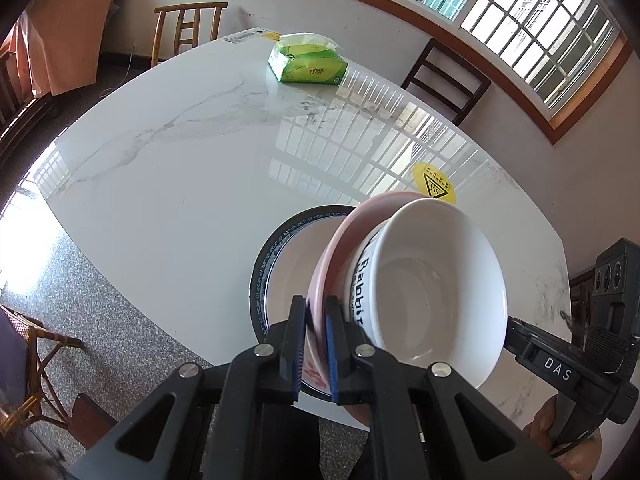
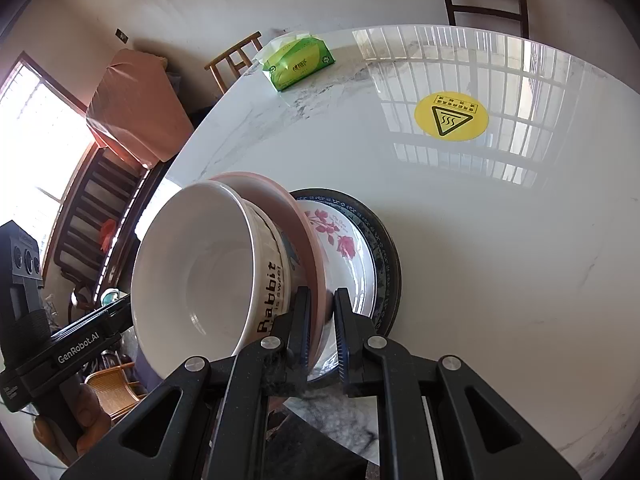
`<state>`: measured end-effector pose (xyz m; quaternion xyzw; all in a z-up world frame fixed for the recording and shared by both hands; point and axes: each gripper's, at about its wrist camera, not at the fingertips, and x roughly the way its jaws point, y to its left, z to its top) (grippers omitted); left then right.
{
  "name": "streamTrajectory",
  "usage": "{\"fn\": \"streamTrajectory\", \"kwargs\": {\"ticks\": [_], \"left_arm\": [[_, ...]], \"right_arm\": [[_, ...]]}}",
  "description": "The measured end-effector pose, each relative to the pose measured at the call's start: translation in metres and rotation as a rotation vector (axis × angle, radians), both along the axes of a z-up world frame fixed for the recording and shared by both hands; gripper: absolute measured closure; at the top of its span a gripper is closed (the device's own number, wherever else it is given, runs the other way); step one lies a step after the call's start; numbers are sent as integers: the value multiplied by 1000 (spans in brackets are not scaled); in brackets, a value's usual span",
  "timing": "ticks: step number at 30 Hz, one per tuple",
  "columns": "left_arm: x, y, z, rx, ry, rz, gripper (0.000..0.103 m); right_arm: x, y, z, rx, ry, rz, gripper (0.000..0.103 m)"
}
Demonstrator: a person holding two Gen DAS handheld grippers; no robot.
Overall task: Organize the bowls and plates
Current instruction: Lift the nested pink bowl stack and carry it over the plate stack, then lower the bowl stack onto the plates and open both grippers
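A glossy white worktop with faint grey marble veining carries a stack of smooth glazed dishes near its front edge. At the bottom lies a round plate with a dark blue patterned rim, and on it a white plate printed with pink flowers. Above these a shallow pink plate is held tilted, with a deep white bowl lettered "Rabbit" in black sitting in it. The left hand-held gripper is clamped on the pink plate's near rim, its black, blue-edged fingers pinching the thin edge from both sides, with the bowl just to the right of them. The right hand-held gripper is likewise closed on the opposite rim of the same pink plate, with the bowl just to its left and the flowered plate just beyond its right finger. Far across the worktop lies a soft green pack of tissues, and a round yellow warning sticker is stuck flat on the surface, well apart from the dishes. Wooden chairs stand around the worktop.
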<state>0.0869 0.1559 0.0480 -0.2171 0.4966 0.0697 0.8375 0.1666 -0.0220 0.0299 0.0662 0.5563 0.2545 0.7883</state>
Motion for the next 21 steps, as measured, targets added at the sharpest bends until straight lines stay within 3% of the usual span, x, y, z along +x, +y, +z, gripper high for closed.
{"fn": "streamTrajectory", "kwargs": {"ticks": [21], "left_arm": [[5, 5, -13, -19, 33, 0, 96]], "right_arm": [[5, 1, -11, -4, 27, -7, 90]]}}
